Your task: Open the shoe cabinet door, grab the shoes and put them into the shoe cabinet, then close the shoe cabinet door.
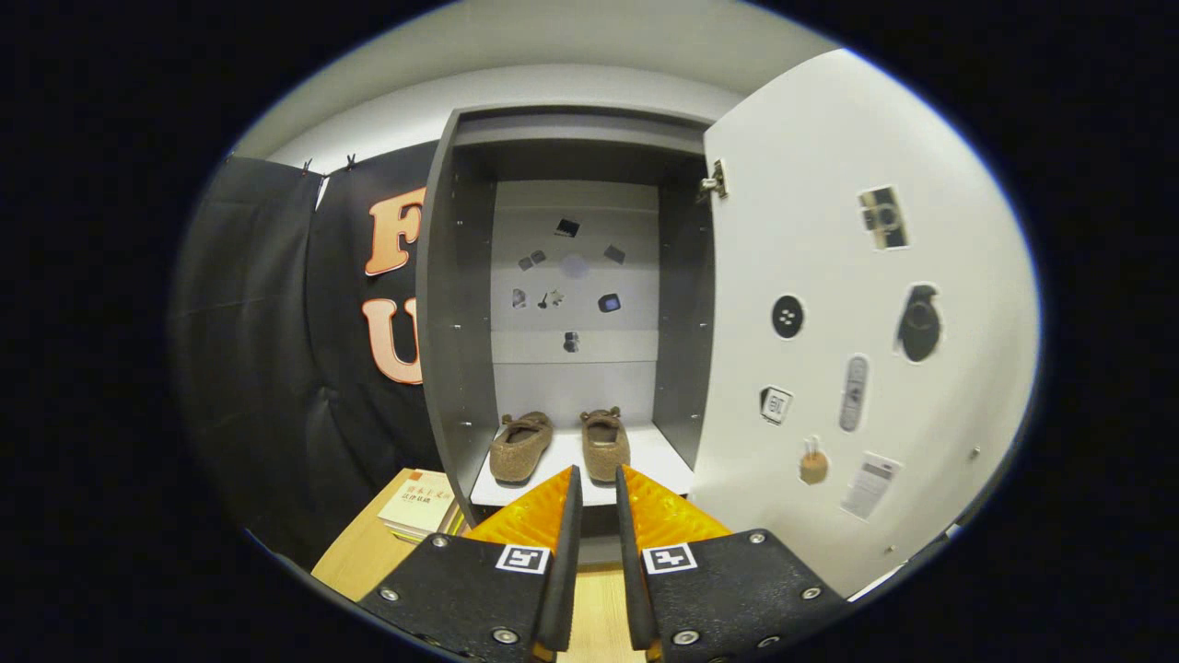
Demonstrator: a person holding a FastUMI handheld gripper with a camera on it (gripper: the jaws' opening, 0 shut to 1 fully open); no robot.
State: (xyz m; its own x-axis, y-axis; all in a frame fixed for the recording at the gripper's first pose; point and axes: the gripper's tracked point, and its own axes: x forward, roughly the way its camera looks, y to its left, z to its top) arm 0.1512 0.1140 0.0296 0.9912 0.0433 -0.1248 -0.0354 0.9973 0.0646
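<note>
Gripper (597, 483) nearly closed, empty, just short of brown fuzzy slippers (560, 446) on cabinet shelf; white sticker-covered door (829, 258) swung open rightward, awaiting closing.

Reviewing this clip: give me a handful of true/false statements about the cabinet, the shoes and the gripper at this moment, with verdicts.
1. The grey shoe cabinet's white door is swung open. True.
2. The two brown fuzzy slippers lie on the wooden surface outside the cabinet. False: both sit side by side on the white cabinet shelf.
3. The gripper holds one slipper. False: its fingers stand slightly apart with nothing between them, and the slippers are just beyond the tips.
4. Stickers are stuck on the inner face of the door. True.
5. A stack of books lies on the wooden surface beside the cabinet's side wall. True.
6. The cabinet holds several shelves full of shoes. False: one pair is there.
</note>
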